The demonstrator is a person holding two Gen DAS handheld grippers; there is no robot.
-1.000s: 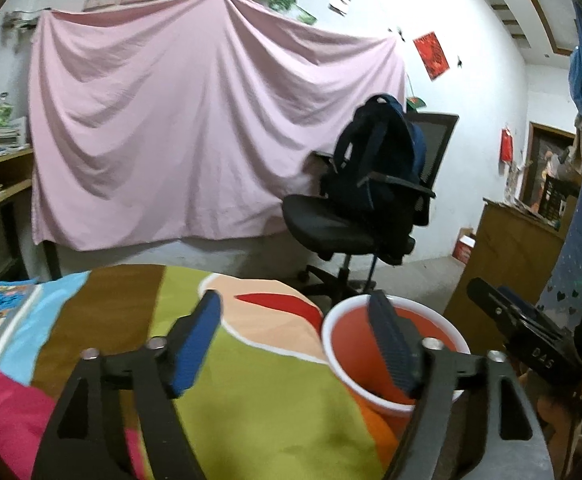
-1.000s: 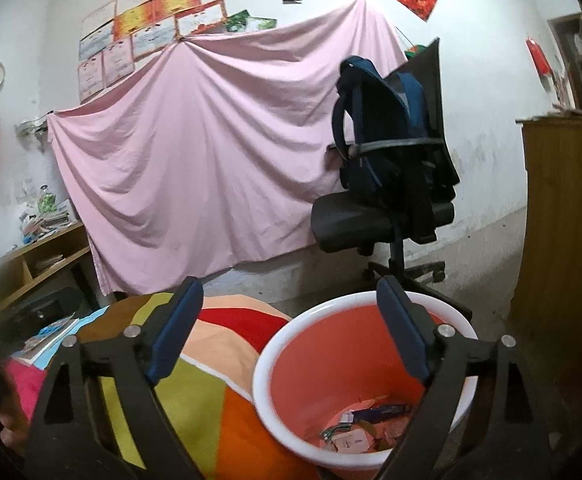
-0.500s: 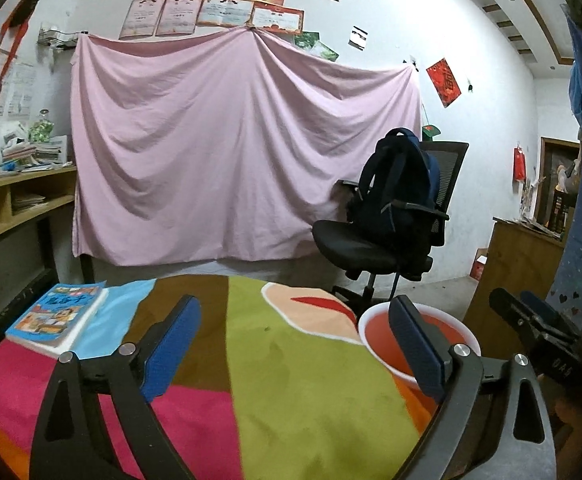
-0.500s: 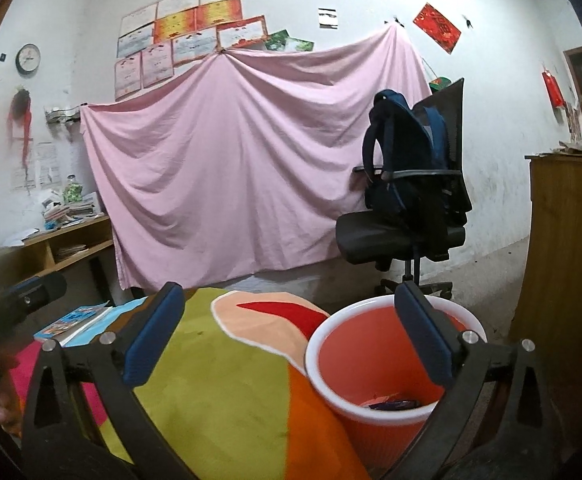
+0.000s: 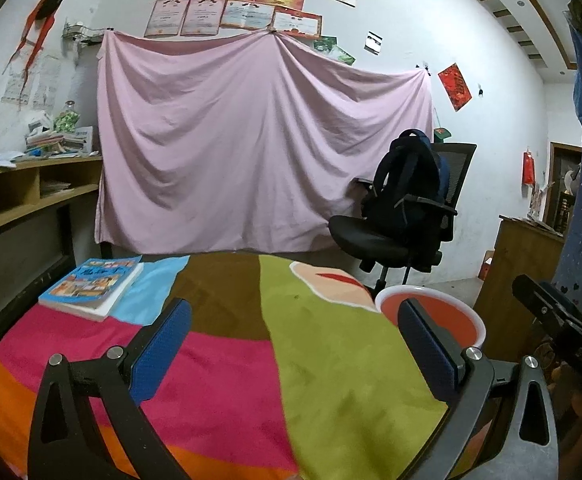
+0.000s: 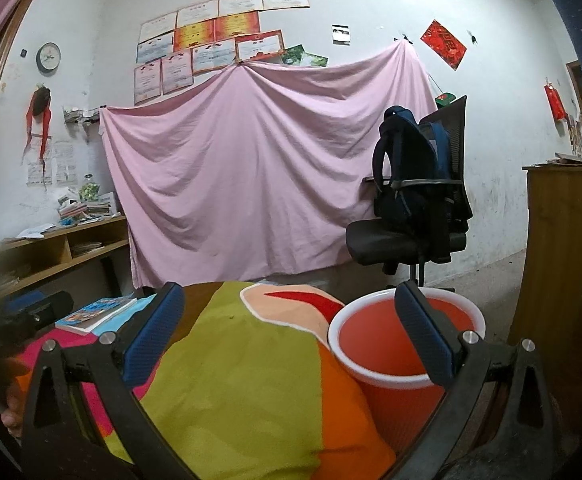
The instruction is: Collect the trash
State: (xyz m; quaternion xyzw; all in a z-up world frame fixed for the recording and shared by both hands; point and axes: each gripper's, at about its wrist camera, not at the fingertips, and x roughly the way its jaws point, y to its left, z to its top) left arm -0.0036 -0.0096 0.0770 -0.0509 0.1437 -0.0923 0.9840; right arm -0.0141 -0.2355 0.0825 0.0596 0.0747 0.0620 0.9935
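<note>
The red trash bucket [image 6: 407,344] is seen at 4 o'clock, just beside the colourful cloth's [image 5: 331,360] right edge. Both the left gripper [image 5: 291,344] and right gripper [image 6: 295,332] are held wide open, empty. A book [image 5: 91,288] is set at 10 o'clock.

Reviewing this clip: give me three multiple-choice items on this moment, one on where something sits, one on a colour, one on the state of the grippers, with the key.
1. Where is the book?
A. on the far left of the colourful cloth
B. in the bin
C. on the chair

2. What colour is the bin inside?
A. blue
B. red-orange
C. green

3. How are the left gripper and right gripper?
A. both shut on trash
B. one open, one shut
C. both open, holding nothing

Key: 1 A, it lies on the cloth's far left corner; 2 B, red-orange wall under a white rim; 3 C, jaws spread wide with only cloth between.
</note>
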